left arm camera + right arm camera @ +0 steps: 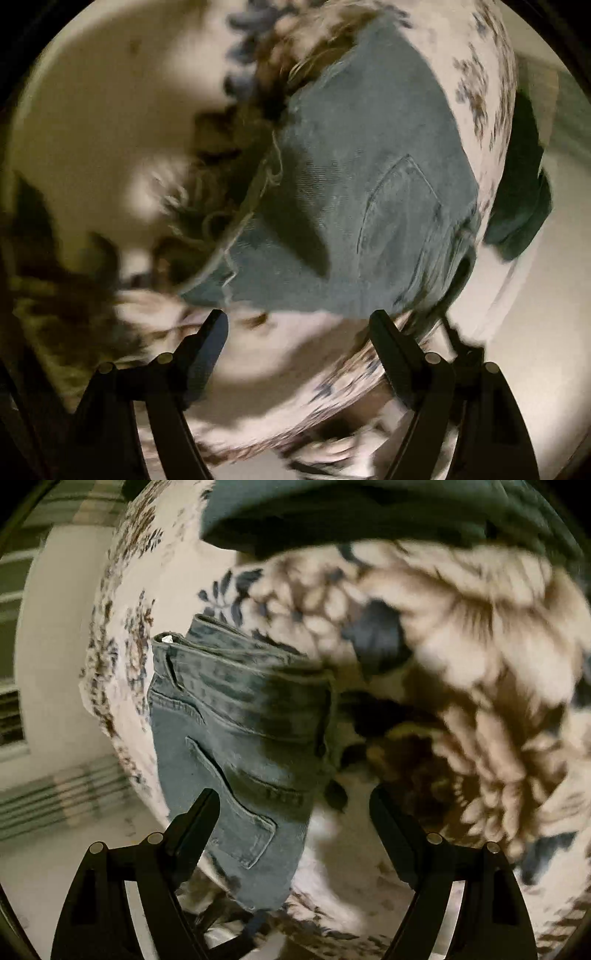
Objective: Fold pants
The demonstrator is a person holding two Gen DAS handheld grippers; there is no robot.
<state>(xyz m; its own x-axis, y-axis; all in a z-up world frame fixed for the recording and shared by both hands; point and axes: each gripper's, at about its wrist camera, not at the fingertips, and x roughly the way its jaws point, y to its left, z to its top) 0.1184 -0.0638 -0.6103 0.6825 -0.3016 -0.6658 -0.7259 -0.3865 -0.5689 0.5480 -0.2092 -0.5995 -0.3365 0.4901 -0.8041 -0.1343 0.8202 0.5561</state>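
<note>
step: we are judging the jeans [354,206] folded on the floral bed [480,81] | both fingers spread, gripping nothing | next: probably smoothing or finishing

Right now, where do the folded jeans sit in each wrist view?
Left wrist: jeans centre to upper right, beyond the open left gripper.
Right wrist: jeans left of centre, behind the open right gripper.
Shared landmark: the back pocket.

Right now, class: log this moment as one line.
jeans: folded, on floral bedspread | left tool: open, empty | right tool: open, empty
</note>
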